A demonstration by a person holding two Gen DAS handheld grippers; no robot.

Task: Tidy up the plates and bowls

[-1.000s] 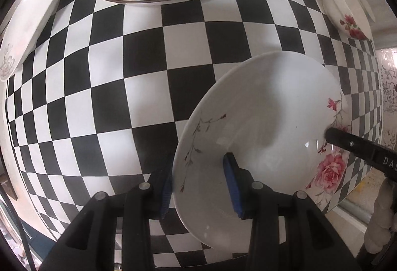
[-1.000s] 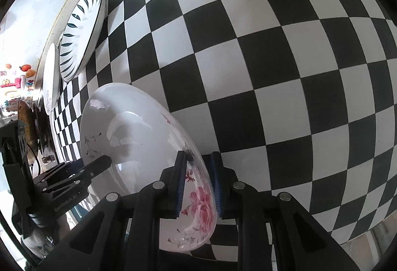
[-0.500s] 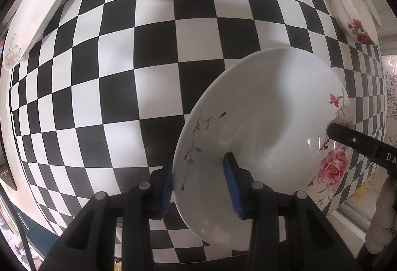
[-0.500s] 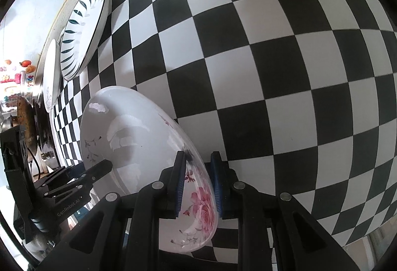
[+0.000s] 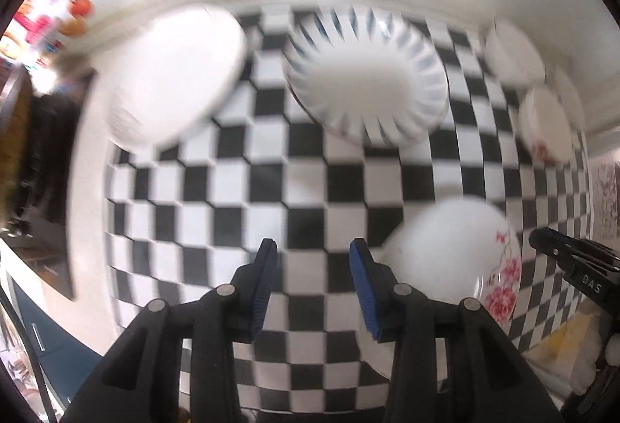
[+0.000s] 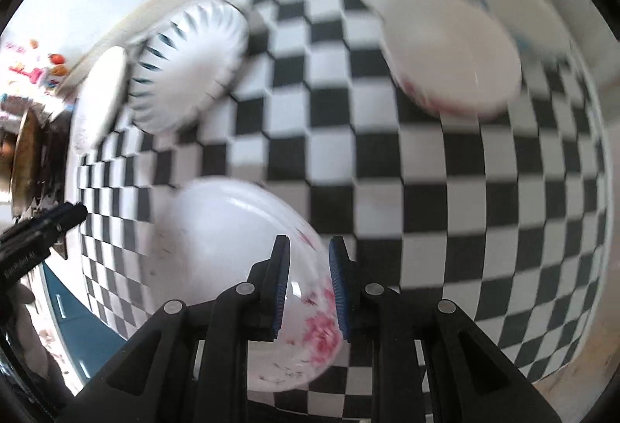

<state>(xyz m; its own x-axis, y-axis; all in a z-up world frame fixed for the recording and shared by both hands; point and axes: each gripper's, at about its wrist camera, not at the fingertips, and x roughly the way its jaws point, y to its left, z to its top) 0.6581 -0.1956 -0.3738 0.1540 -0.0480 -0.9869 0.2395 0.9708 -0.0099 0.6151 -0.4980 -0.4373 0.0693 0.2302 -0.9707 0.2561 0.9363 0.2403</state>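
White porcelain, pink roses at the rim: the floral plate (image 6: pixel 232 268) sits low over the checkered tabletop (image 6: pixel 484 229), its flowered edge between the blue pads of the right gripper (image 6: pixel 309 287). Jaws narrow, one pad on the upper face, one beneath; motion blur hides whether both pads actually press, though the rim clearly lies inside the gap. Right gripper reaches in from the near edge, fingers pointing toward the far wall, plate spreading to its left. In the left wrist view the same floral plate (image 5: pixel 457 260) lies just right of the left gripper (image 5: pixel 313 287), outside its gap; jaws spread, only checkered tabletop (image 5: pixel 232 198) between the pads. Left gripper angled forward and slightly down, level with the plate's near left side. Farther off on the tabletop: a blue-rayed plate (image 5: pixel 368 82) in the middle, a plain white plate (image 5: pixel 170 74) to its left, white bowls (image 5: pixel 511 50) at far right, and a rose-patterned bowl (image 5: pixel 546 124) just below them. Right view shows that rose-patterned bowl (image 6: pixel 449 54) upper right, well apart from the held plate. Both frames heavily blurred.
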